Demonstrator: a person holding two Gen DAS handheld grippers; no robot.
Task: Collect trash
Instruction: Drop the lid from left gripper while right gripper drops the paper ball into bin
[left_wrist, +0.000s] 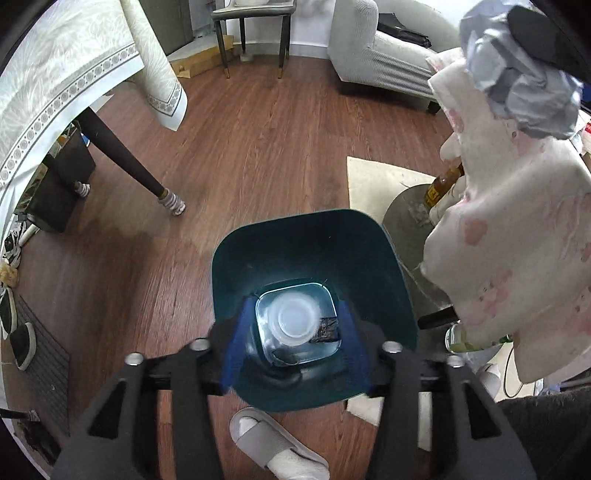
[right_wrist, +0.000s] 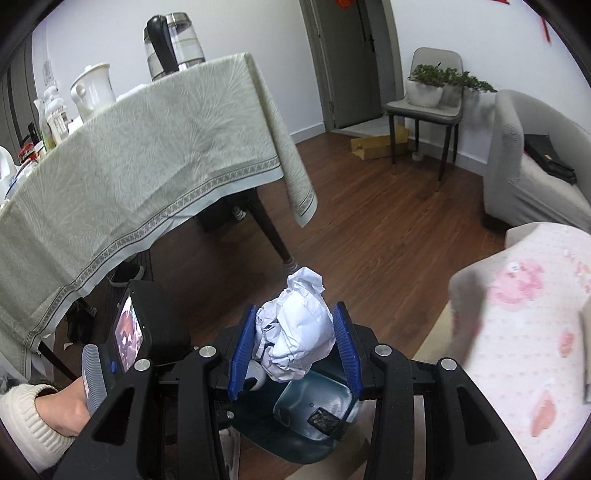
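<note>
My left gripper points down into a dark teal trash bin on the wood floor. It is open, its blue pads standing clear of a clear plastic cup that shows blurred between them, low in the bin. A black wrapper lies on the bin's bottom. My right gripper is shut on a crumpled white paper ball, held above the bin and off to its side. The paper ball also shows at the upper right of the left wrist view.
A table with a pale green cloth and a dark leg stands beside the bin. A pink-patterned cloth hangs close on the other side. A grey slipper, a rug, a chair and a sofa are around.
</note>
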